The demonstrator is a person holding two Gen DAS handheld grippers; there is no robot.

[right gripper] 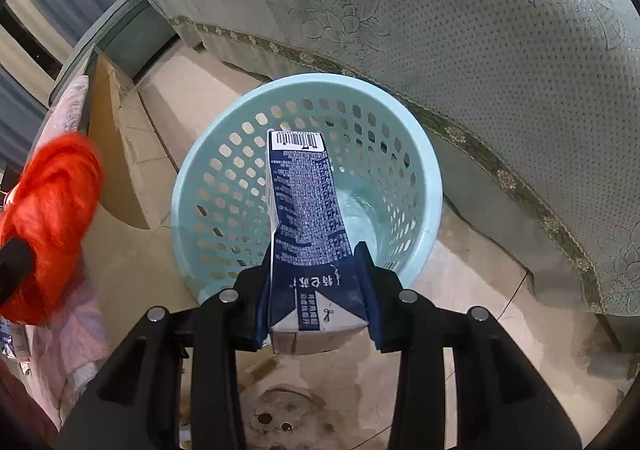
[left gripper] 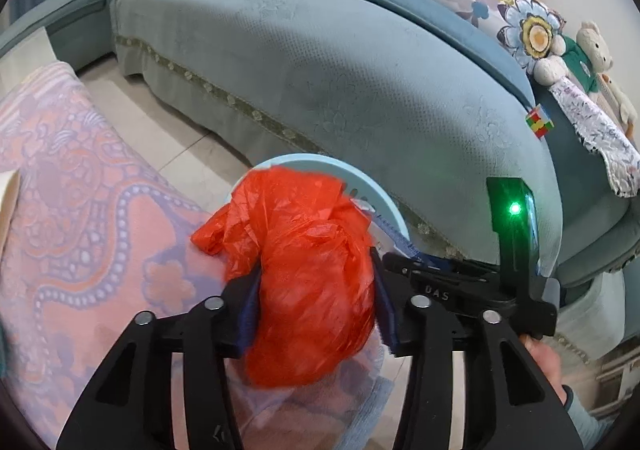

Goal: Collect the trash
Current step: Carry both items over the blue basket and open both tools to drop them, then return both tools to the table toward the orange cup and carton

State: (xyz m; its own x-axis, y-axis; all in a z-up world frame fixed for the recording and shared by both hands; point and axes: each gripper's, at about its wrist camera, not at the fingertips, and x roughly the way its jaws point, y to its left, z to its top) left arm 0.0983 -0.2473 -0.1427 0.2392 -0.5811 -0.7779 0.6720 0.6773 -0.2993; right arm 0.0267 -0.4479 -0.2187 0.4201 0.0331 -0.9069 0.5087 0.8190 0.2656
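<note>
Left gripper (left gripper: pixel 316 310): 2 blue-padded fingers partly spread around crinkled red plastic bag (left gripper: pixel 308 278), above pink patterned cloth (left gripper: pixel 80 177). Right gripper (right gripper: pixel 316 306): fingers pinched on rectangular navy carton (right gripper: pixel 308 217), tipped over perforated pale-blue plastic basket (right gripper: pixel 208 169) beside quilted teal sofa (right gripper: pixel 480 29).
</note>
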